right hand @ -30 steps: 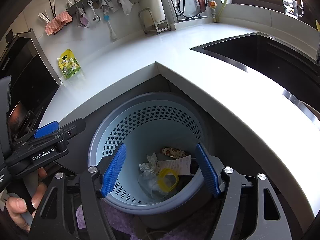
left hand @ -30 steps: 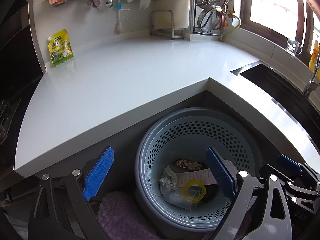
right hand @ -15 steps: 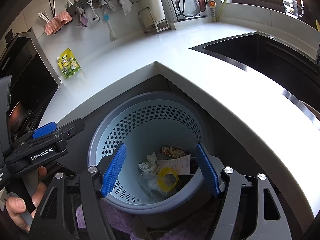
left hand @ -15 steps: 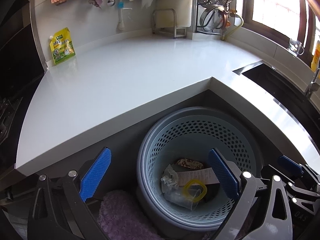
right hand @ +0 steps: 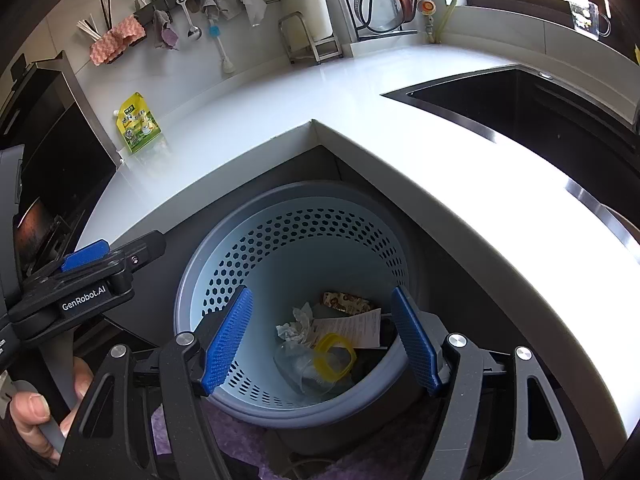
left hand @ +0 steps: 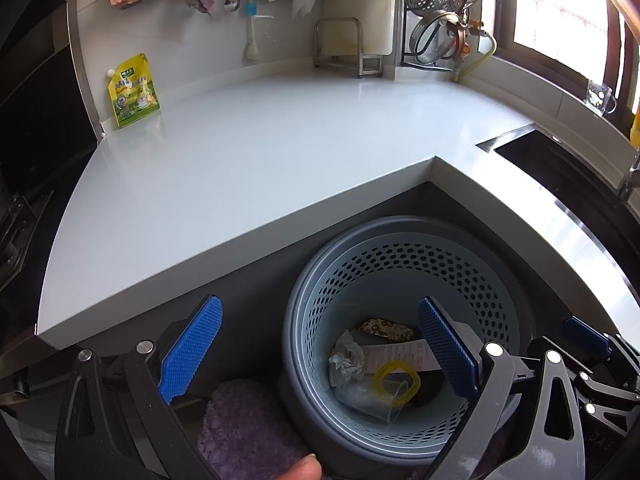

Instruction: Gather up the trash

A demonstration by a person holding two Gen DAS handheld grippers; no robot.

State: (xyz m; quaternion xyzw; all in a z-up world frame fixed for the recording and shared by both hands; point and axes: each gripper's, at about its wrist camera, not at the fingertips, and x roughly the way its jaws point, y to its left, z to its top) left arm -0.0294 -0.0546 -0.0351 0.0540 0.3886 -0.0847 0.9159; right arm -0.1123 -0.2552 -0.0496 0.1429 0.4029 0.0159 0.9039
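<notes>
Both tongs wide and empty above the bin [left hand: 404,320]; hand [right hand: 36,412] only in right view.

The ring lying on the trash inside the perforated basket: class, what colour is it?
Yellow. The rounded-square plastic ring shows best in the right wrist view, atop a clear plastic cup.

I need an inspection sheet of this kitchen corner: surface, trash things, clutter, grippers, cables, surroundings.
Surface: white countertop bare except for a yellow-green pouch leaning on the back wall.
Job's things: perforated blue bin on the floor holds a crumpled tissue, a receipt, a snack wrapper, a clear cup and a yellow ring.
Clutter: purple mat beside the bin.
Grippers: left gripper and right gripper both open, empty, above the bin.
Cables: nothing seen.
Surroundings: dark sink, hanging utensils, window.
</notes>
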